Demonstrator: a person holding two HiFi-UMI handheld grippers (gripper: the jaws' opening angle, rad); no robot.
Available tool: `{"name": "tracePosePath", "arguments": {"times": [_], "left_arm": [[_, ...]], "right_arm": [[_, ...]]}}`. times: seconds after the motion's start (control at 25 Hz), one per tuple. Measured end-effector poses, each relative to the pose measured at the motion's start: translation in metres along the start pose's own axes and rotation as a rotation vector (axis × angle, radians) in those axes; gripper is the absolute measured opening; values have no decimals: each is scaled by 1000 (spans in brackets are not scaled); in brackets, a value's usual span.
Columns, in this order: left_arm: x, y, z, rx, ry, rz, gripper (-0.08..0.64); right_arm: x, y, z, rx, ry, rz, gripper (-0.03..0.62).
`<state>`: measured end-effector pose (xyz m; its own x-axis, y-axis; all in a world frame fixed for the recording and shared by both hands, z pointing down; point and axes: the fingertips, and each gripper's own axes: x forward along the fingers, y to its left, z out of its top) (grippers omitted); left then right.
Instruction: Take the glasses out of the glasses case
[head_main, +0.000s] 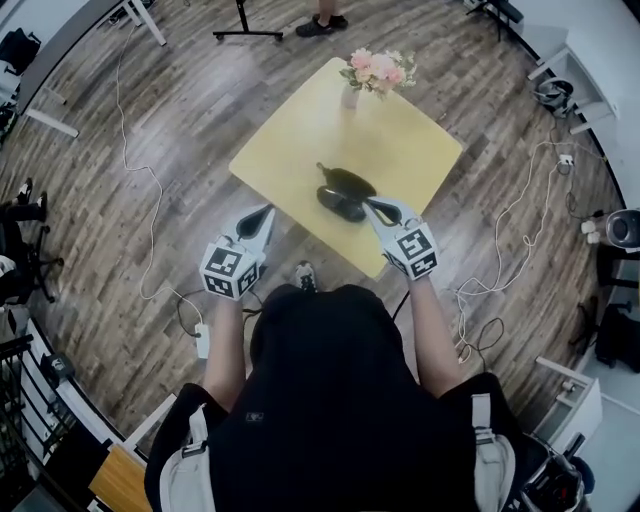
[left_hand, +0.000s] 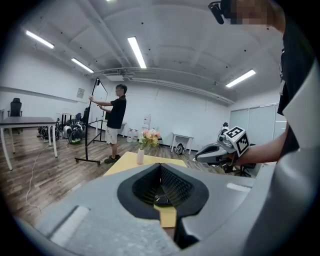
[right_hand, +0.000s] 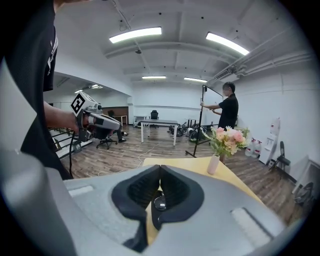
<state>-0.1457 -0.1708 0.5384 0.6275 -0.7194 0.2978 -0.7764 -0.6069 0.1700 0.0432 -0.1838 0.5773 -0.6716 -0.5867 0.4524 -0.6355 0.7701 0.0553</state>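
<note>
An open dark glasses case (head_main: 344, 192) lies on the yellow table (head_main: 420, 150), near its front edge. I cannot make out the glasses inside it. My right gripper (head_main: 371, 204) is shut and empty, its tips right beside the case's right end. In the right gripper view its jaws (right_hand: 160, 168) meet, and a bit of the case (right_hand: 160, 202) shows through the gap below them. My left gripper (head_main: 267, 211) is shut and empty too, hanging off the table's left edge over the floor. The left gripper view shows its closed jaws (left_hand: 160, 166) and the right gripper (left_hand: 197, 158) ahead.
A white vase of pink flowers (head_main: 376, 72) stands at the table's far corner. Cables (head_main: 140, 170) run over the wooden floor on both sides. A person (right_hand: 228, 117) holds a black stand beyond the table. Desks and chairs line the room's edges.
</note>
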Motion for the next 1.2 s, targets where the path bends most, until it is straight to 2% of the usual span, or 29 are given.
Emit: {"name": "tracePosePath", "arguments": {"times": [0.2, 0.48, 0.6, 0.88, 0.92, 1.2], "left_arm": [[16, 13, 0, -11, 20, -73, 11], [50, 18, 3, -21, 32, -97, 11], [61, 20, 1, -35, 44, -80, 11], [86, 32, -2, -77, 84, -26, 11], [91, 34, -2, -84, 88, -19, 11], [104, 44, -8, -101, 139, 26, 11]], "right_arm": [[10, -15, 1, 12, 21, -52, 3], [19, -35, -28, 65, 63, -56, 3], [35, -35, -54, 45, 138, -16, 3], [74, -39, -101, -97, 346, 107, 9], [78, -40, -108, -111, 377, 123, 40], [112, -46, -143, -90, 451, 209, 58]]}}
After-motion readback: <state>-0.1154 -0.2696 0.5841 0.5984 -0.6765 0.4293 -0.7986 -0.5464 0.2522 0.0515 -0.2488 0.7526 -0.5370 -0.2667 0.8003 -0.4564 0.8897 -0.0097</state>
